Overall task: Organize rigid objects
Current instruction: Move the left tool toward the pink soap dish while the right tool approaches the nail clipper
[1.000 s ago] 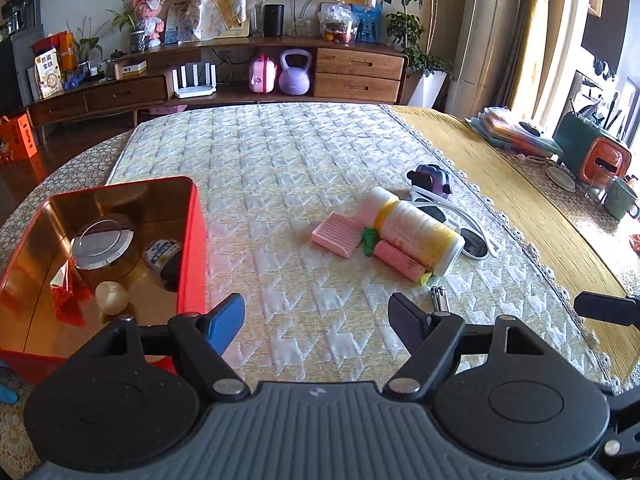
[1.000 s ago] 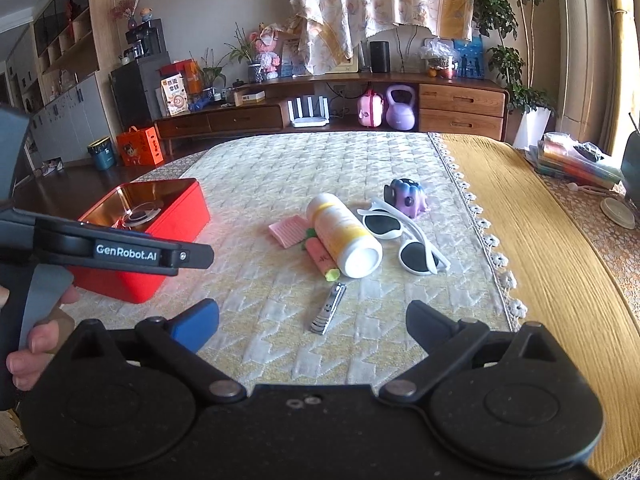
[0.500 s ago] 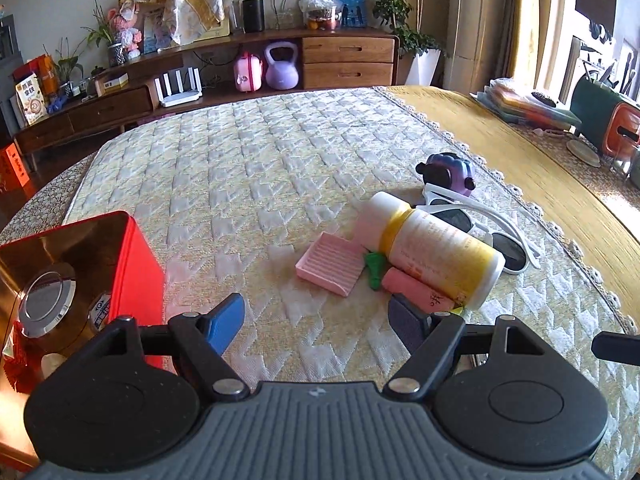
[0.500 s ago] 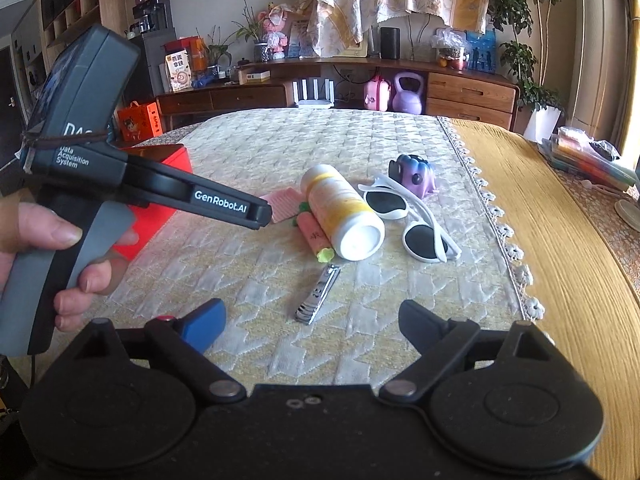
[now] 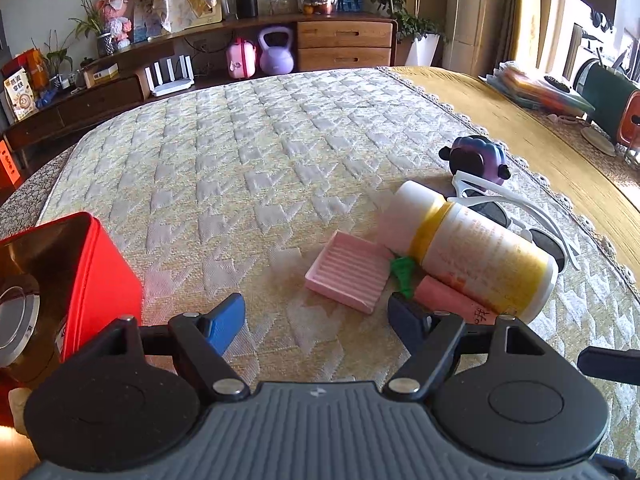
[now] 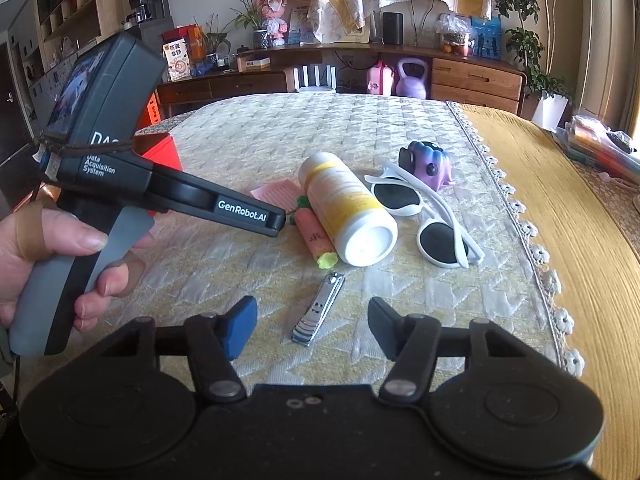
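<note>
Right claw (image 6: 312, 326), jaws just narrowing and empty, straddles the nail clipper (image 6: 318, 309): lower, centre it, then close. Left claw (image 5: 316, 320) stands wide, empty.

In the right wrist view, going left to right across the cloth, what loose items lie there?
Pink ridged tray → pink carrot-shaped eraser → white-and-yellow bottle → white sunglasses; purple toy sits behind the sunglasses, nail clipper nearest the camera.

Black claw (image 6: 312, 322), blue pad (image 6: 240, 326)
</note>
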